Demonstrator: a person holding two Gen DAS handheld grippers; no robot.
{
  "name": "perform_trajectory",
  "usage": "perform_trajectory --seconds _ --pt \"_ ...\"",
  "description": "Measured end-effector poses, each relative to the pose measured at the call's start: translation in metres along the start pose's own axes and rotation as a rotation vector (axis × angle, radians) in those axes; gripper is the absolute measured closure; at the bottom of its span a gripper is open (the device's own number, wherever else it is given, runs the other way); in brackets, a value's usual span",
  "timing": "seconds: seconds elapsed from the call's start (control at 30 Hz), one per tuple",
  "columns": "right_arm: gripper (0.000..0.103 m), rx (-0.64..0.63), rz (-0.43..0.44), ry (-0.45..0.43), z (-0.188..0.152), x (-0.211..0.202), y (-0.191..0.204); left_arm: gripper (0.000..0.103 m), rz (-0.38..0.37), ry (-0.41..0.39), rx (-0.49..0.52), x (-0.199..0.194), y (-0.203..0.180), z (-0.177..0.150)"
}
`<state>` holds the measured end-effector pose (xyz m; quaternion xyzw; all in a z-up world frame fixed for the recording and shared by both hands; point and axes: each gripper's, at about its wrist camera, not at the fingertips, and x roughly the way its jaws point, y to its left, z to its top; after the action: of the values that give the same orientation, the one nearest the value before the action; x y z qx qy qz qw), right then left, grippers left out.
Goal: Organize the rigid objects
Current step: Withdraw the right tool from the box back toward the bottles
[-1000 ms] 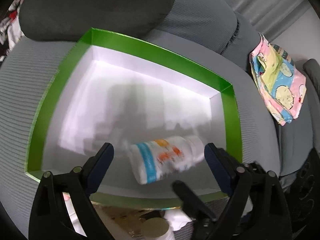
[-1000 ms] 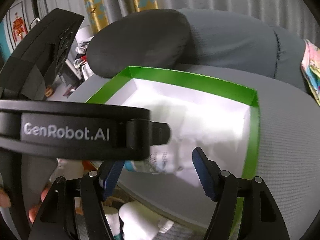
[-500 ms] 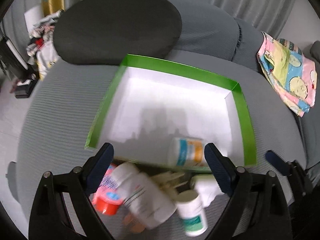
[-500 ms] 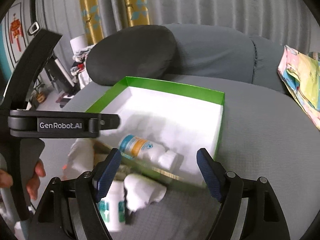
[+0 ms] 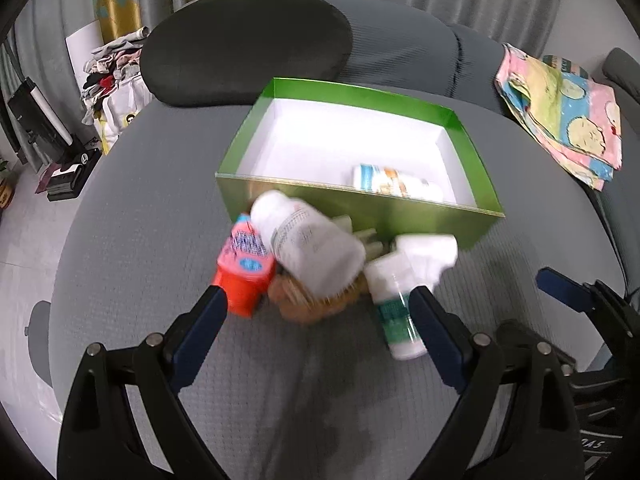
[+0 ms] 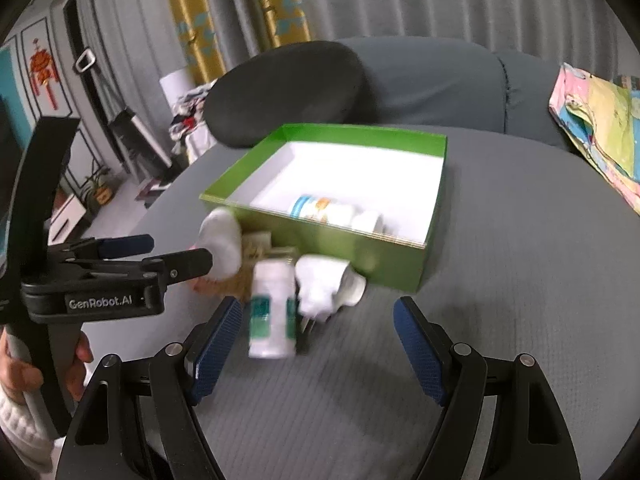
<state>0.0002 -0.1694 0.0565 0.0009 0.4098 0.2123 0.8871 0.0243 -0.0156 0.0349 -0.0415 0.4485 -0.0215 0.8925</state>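
A green box with a white inside sits on a grey cushion. One white bottle with a blue and orange label lies inside it. In front of the box lies a pile: a large white bottle, a red-orange container, a brown item, a white bottle with a green label and a white cloth-like item. My left gripper is open and empty just before the pile. My right gripper is open and empty near the green-label bottle.
A dark cushion lies behind the box. A colourful folded cloth lies at the right. The left gripper's body shows at the left of the right wrist view. Floor clutter lies beyond the cushion's left edge.
Both grippers have pulled back from over the box. The blue and orange bottle now lies loose in the box, and the pile in front of the box has come into view.
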Motion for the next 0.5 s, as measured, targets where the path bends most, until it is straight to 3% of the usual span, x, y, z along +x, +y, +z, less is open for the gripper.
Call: perform_trajectory --seconds 0.5 --pt "0.023 -0.029 0.020 0.036 -0.029 0.003 0.018 0.011 -0.001 -0.065 0.010 -0.016 -0.014 -0.022"
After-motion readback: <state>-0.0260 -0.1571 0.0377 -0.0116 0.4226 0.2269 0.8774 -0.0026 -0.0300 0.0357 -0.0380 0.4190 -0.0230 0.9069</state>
